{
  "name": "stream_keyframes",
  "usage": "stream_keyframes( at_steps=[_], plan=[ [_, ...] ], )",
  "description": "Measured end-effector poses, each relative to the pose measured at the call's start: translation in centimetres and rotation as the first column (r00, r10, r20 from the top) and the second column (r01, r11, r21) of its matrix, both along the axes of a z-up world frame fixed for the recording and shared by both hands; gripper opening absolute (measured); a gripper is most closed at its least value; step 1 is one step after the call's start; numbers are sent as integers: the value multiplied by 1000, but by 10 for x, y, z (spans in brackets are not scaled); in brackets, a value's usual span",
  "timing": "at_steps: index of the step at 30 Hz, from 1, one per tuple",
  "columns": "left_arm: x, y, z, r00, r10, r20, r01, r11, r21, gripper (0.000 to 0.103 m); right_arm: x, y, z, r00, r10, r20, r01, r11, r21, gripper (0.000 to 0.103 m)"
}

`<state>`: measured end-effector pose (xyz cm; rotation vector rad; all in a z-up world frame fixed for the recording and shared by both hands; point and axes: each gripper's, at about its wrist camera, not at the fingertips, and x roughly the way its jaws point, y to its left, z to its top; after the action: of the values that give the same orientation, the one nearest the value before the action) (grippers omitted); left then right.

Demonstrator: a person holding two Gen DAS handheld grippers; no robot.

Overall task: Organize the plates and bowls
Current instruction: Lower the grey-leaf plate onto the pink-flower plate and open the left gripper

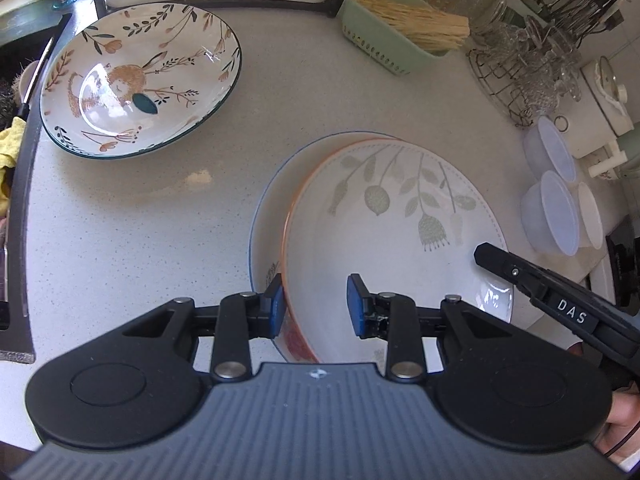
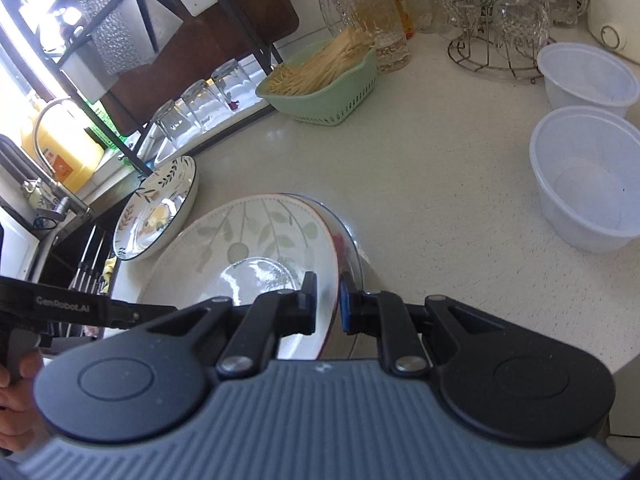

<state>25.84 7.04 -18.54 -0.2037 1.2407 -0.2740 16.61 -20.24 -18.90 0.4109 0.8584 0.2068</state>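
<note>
A white plate with an orange rim and green leaf print [image 1: 400, 240] [image 2: 248, 240] lies off-centre over a blue-rimmed plate [image 1: 267, 216] [image 2: 354, 248] on the pale counter. My left gripper [image 1: 316, 305] straddles its near left rim, one blue pad [image 1: 277, 304] outside the wall and the other inside. My right gripper [image 2: 328, 305] is shut on the opposite rim and shows in the left wrist view as a black finger [image 1: 490, 256]. A rabbit-print bowl [image 1: 140, 80] [image 2: 156, 212] sits apart at the back left, near the sink.
A green basket of sticks [image 1: 384, 36] [image 2: 328, 96] and a wire rack of glasses [image 1: 520, 68] line the back. Translucent plastic tubs [image 1: 552, 216] [image 2: 580, 184] stand on the right. A dark sink edge [image 1: 20, 200] bounds the left. Bare counter [image 1: 140, 220] lies between bowl and plates.
</note>
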Motion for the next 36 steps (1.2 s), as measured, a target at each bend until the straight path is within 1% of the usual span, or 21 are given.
stream_keyframes(
  at_steps=[4, 6, 10, 16, 19, 22, 25, 27, 32, 35, 36],
  plan=[
    [-2, -5, -1, 1000, 15, -16, -14, 999, 36, 35, 6, 1, -3, 999, 38, -13, -38, 999, -12, 15],
    [-3, -4, -3, 999, 36, -20, -35, 999, 31, 36, 8, 2, -4, 998, 58, -14, -58, 998, -25, 15],
    [-5, -4, -2, 998, 59, -20, -58, 998, 32, 36, 14, 1, -5, 997, 75, -27, -76, 997, -12, 14],
    [-7, 5, 0, 993, 112, -46, -113, 993, -18, 39, 21, 6, -8, 994, 92, -51, -94, 995, -28, 14],
    [-7, 14, 1, 985, 155, -71, -159, 986, -56, 39, 23, 10, -10, 993, 103, -54, -105, 994, -40, 14],
    [-7, 19, 3, 980, 180, -83, -186, 980, -73, 39, 23, 11, -10, 993, 106, -46, -108, 993, -48, 14],
    [-9, 22, 2, 972, 203, -121, -215, 971, -102, 44, 26, 8, -8, 995, 88, -49, -90, 995, -38, 13],
    [-11, 24, 1, 965, 220, -142, -237, 964, -117, 44, 27, 7, -7, 995, 84, -49, -86, 996, -37, 13],
    [-12, 30, 7, 956, 252, -151, -270, 956, -114, 45, 27, 11, -5, 996, 77, -34, -79, 995, -61, 13],
    [-12, 37, 9, 946, 273, -173, -301, 938, -169, 47, 30, 11, -2, 998, 65, -17, -66, 996, -67, 13],
    [-12, 37, 11, 946, 275, -173, -304, 936, -176, 47, 32, 11, -2, 998, 62, -15, -63, 996, -64, 13]
  ],
)
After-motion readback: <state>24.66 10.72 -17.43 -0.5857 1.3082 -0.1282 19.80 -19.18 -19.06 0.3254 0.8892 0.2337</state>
